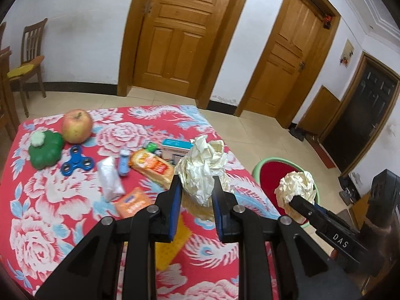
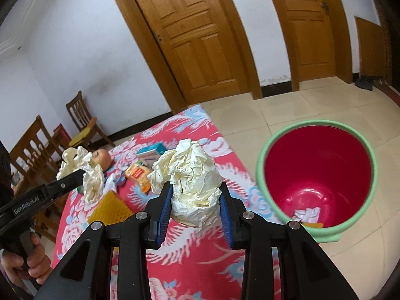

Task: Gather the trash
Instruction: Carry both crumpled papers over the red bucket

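L tool gripping paper wad, R tool gripping paper ball, bin nearby

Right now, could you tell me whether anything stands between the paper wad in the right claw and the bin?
Nothing visible does. The right claw holds its paper wad above the table's edge; the red bin stands on the floor beside it, mouth open, with only scraps at its bottom.
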